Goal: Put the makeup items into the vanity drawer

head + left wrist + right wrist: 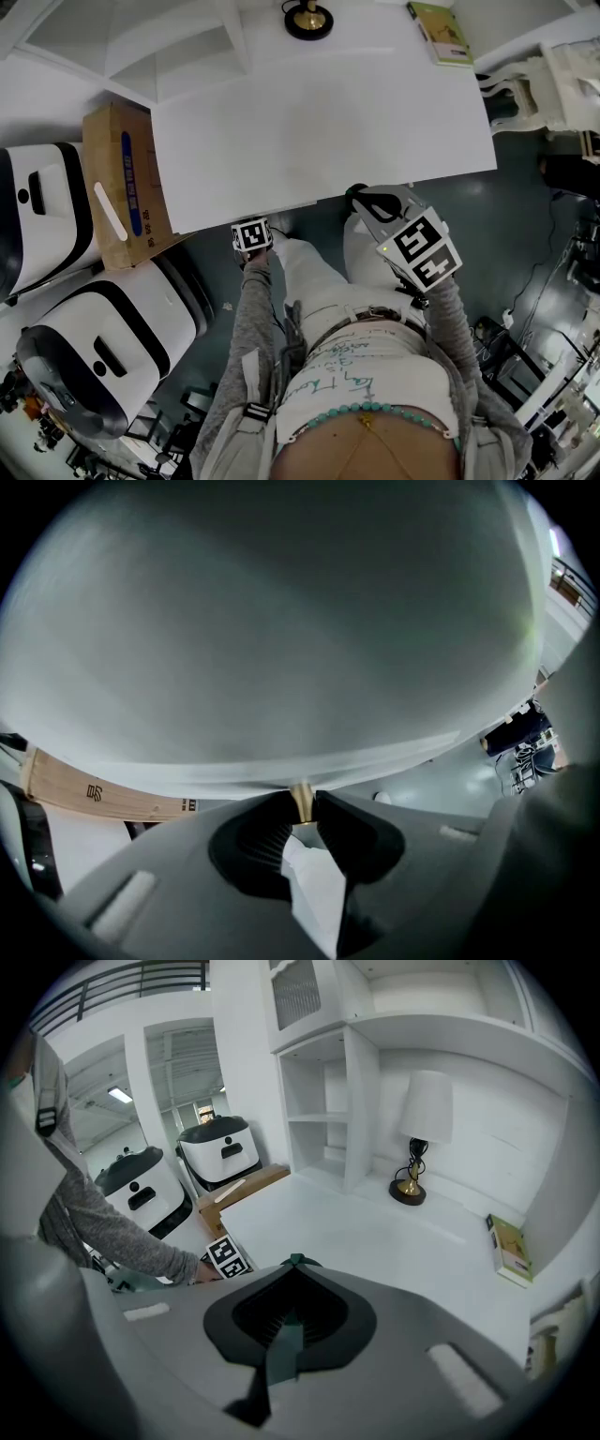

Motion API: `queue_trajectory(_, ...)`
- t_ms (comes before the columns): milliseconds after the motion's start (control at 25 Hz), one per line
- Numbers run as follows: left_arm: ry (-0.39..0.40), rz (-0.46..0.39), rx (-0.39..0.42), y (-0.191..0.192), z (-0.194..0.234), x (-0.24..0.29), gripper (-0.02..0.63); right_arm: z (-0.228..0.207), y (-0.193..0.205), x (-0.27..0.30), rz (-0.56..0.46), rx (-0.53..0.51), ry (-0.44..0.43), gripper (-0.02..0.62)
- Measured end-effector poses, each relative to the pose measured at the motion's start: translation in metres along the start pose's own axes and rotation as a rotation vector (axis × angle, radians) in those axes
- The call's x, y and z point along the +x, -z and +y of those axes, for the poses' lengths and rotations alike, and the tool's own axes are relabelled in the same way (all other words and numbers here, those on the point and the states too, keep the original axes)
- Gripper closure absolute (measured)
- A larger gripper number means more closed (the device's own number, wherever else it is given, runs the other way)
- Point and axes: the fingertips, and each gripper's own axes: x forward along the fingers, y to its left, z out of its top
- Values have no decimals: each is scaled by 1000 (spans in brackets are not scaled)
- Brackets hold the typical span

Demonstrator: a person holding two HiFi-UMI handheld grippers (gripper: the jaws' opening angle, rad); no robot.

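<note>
While the left hand-held gripper [302, 808] is clenched on a small brass knob [300, 796], it sits tucked under the front edge of the worktop [319, 122]. The pale surface filling its view reads as the vanity drawer front [281, 658], so the drawer looks shut or barely started. The right hand-held gripper [292, 1262] is clenched too, tips meeting on nothing, held above that front edge. No makeup items show in any view.

Risks:
- The knob is thin and pinched only at the tips, so a pull off-axis could slip it out.
- The person's legs stand right behind the left hand-held gripper, so a long pull could run the drawer into them.
- The right hand-held gripper hangs near the drawer's likely path.

Room:
- The worktop is broad ahead of the right hand-held gripper, with only a lamp [308, 17] and a book [441, 33] at its far edge.
- A cardboard box [122, 178] stands left of the left hand-held gripper, tight there.
</note>
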Motion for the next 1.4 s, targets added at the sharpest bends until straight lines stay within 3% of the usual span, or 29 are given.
queue_trajectory(1400, 0, 9, -26, 80, -17, -24, 515, 36, -15, 27, 18, -111, -90, 568)
